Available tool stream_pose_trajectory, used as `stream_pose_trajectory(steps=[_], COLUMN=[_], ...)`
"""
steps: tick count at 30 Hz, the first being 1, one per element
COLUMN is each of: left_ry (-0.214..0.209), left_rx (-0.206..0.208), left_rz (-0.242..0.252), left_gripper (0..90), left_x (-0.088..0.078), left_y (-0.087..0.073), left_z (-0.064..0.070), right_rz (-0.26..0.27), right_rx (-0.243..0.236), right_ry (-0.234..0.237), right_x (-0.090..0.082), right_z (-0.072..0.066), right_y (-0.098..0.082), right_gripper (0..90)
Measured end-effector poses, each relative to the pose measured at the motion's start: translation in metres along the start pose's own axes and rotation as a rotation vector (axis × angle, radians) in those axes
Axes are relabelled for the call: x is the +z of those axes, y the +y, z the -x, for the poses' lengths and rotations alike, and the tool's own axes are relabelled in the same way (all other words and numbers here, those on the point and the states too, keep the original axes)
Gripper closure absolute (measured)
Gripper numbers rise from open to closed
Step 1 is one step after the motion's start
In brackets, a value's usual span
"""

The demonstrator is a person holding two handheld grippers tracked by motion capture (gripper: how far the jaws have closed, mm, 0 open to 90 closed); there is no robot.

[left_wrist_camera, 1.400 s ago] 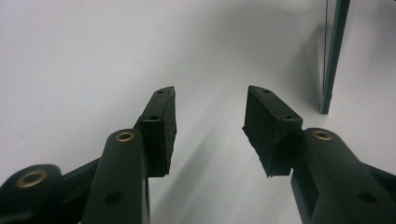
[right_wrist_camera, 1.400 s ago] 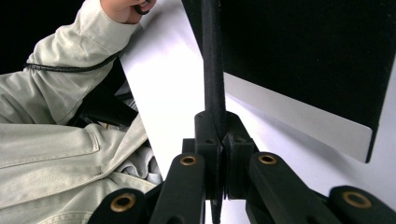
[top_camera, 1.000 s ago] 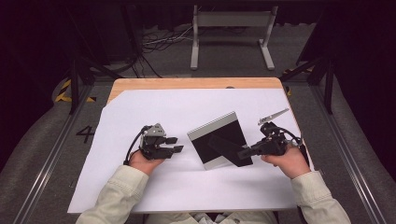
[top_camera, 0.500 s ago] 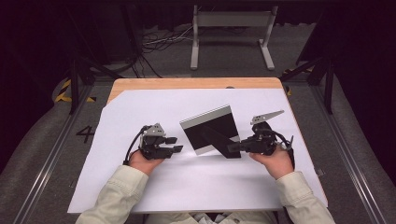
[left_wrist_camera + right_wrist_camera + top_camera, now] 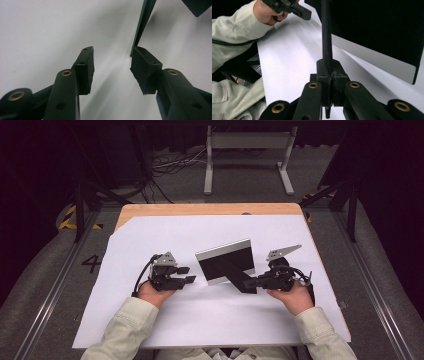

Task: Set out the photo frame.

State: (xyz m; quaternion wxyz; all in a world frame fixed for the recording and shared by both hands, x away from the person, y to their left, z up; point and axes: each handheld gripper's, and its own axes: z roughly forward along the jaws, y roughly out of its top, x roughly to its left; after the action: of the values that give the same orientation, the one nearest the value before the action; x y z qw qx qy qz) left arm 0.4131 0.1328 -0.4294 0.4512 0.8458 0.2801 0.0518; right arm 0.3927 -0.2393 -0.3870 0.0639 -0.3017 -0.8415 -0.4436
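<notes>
My right gripper (image 5: 257, 282) has its jaws pressed tight on the thin black prop leg (image 5: 326, 37) of a picture frame (image 5: 226, 262), pinching that strut edge-on so it runs straight up between the pads in the right gripper view. The frame is a flat rectangular panel, black across its back with a pale silver-grey border along its top and one side, and it stands tilted up on the white sheet (image 5: 210, 330) that covers the tabletop (image 5: 200, 209), with its leg angling down toward my right hand. It sits about midway between the left and right edges of the tabletop, somewhat nearer the near edge than the far one. My left gripper (image 5: 189, 274) rests just beside the frame's left side with its jaws spread and nothing between them; in the left gripper view the frame's thin edge rises just past my right-hand pad (image 5: 145, 70), close to it, though I cannot tell whether they touch. Bare white sheet lies all round: a broad stretch toward the far edge, where a strip of wood shows, more room out to the left edge beyond my left hand, and a narrower margin between my right hand and the right edge
</notes>
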Motion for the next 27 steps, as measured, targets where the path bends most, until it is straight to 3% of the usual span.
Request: stream_pose_trajectory(steps=[18,27], left_ry=[0.002,0.022], left_rx=[-0.001,0.016], left_rz=[0.001,0.013], left_gripper=[53.4,48.2], left_x=[0.000,0.001], left_y=[0.000,0.000], left_z=[0.001,0.001], right_rz=[-0.087,-0.132], right_rx=[-0.091,-0.113], right_ry=[-0.039,-0.072], right_x=[0.002,0.005], right_z=[-0.003,-0.005], right_y=[-0.012,-0.020], right_gripper=[87.4,85.8])
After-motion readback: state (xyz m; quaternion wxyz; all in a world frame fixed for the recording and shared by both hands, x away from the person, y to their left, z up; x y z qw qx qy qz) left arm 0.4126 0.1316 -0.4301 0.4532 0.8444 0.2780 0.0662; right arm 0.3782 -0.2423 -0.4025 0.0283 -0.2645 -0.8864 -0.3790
